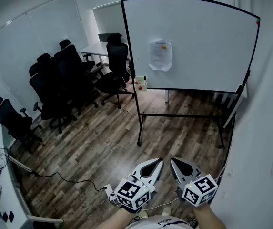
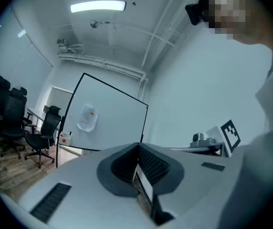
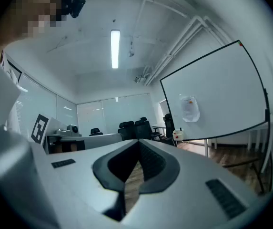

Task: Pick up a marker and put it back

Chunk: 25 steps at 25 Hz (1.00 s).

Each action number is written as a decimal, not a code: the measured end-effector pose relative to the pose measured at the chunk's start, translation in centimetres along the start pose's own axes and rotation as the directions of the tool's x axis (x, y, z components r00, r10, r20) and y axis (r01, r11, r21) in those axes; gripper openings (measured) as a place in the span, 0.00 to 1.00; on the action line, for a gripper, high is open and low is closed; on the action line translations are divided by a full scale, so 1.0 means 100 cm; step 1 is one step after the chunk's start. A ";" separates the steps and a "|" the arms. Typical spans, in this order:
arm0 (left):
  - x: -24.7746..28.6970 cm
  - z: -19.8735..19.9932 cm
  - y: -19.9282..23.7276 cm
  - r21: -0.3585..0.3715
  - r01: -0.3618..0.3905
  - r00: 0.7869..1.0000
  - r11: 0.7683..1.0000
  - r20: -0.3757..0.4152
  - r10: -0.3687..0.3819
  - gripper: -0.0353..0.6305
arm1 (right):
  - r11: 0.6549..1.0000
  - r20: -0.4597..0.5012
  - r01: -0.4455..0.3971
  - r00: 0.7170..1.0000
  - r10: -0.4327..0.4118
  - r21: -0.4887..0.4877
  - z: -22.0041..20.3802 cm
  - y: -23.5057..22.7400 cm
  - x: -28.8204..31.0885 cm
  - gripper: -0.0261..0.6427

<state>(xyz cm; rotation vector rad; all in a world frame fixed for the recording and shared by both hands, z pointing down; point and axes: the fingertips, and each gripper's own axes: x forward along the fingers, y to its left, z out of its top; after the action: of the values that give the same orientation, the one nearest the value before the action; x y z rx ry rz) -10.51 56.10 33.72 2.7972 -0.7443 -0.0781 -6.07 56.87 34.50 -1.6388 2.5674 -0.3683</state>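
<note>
A small white and red marker box (image 1: 140,84) hangs at the lower left corner of the whiteboard (image 1: 203,37), far ahead of me. The box also shows in the left gripper view (image 2: 65,138) and the right gripper view (image 3: 178,134). Its markers are too small to tell apart. My left gripper (image 1: 160,161) and right gripper (image 1: 172,160) are held side by side, low and close to my body, pointing level at the board. In its own view the left gripper (image 2: 138,146) has its jaws shut on nothing. The right gripper (image 3: 138,142) has its tips together, also with nothing between them.
A sheet of paper (image 1: 160,55) is stuck to the board. The board's wheeled stand (image 1: 179,116) stands on the wood floor. Several black office chairs (image 1: 62,82) and a table (image 1: 96,48) fill the left. A cable (image 1: 65,178) runs across the floor. A wall (image 1: 269,128) is close on the right.
</note>
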 end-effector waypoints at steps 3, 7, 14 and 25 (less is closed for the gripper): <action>0.000 0.000 0.000 0.001 -0.001 1.000 1.000 -0.002 0.001 0.07 | 1.000 0.001 -0.006 1.000 0.006 0.011 0.001 0.000 0.000 0.06; -0.003 -0.003 -0.001 0.000 -0.001 1.000 1.000 -0.005 0.001 0.07 | 1.000 0.008 -0.011 1.000 0.011 0.024 0.001 0.002 -0.003 0.06; -0.008 -0.001 0.002 -0.001 -0.012 1.000 1.000 -0.004 0.012 0.07 | 1.000 0.024 -0.009 1.000 0.008 0.024 0.007 0.005 -0.007 0.06; -0.007 -0.007 0.010 -0.014 -0.055 0.998 0.998 -0.009 0.055 0.07 | 0.999 0.016 0.007 1.000 -0.007 0.034 0.004 -0.009 -0.014 0.06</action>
<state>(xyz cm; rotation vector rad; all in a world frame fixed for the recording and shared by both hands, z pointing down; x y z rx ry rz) -11.53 55.75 34.63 2.7599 -0.8148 -0.0606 -4.57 57.72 34.26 -1.6330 2.5302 -0.3959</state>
